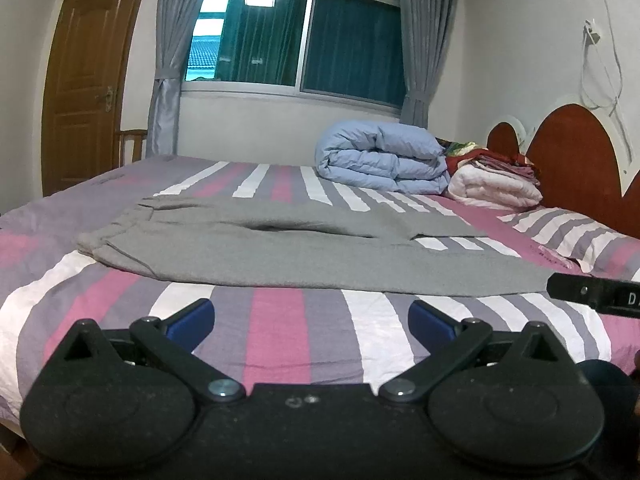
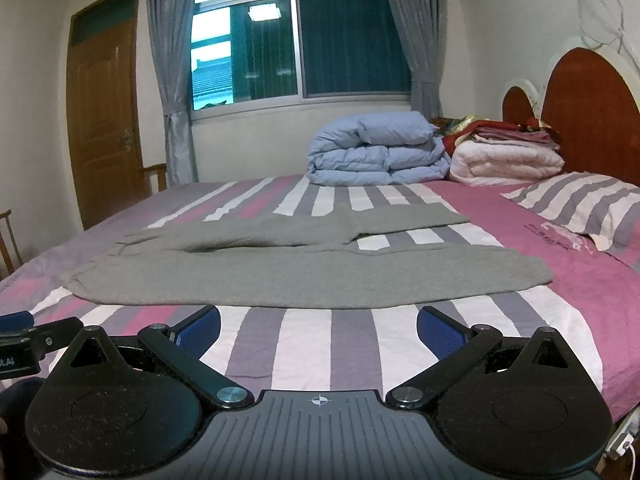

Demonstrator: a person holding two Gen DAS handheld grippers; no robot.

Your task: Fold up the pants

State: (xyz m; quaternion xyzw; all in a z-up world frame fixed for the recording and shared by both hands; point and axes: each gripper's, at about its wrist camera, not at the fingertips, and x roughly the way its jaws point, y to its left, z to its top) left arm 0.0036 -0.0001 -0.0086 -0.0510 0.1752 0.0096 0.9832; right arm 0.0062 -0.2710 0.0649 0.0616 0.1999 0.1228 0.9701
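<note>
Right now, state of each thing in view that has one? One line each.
left gripper: open, empty
right gripper: open, empty
gray pants: spread flat on the bed, legs apart, unfolded
blue duvet: folded
door: closed
curtains: drawn back, tied

A home bedroom is showing here. A bed (image 2: 400, 336) is lying under a pink, grey and white striped cover, with a rounded red headboard (image 2: 592, 108) standing at its end. A folded blue duvet (image 2: 372, 148) and a striped pillow (image 2: 580, 204) are resting on it. Grey curtains (image 2: 168, 80) are framing a window (image 2: 300, 40), and a wooden door (image 2: 104, 120) is standing closed.
</note>
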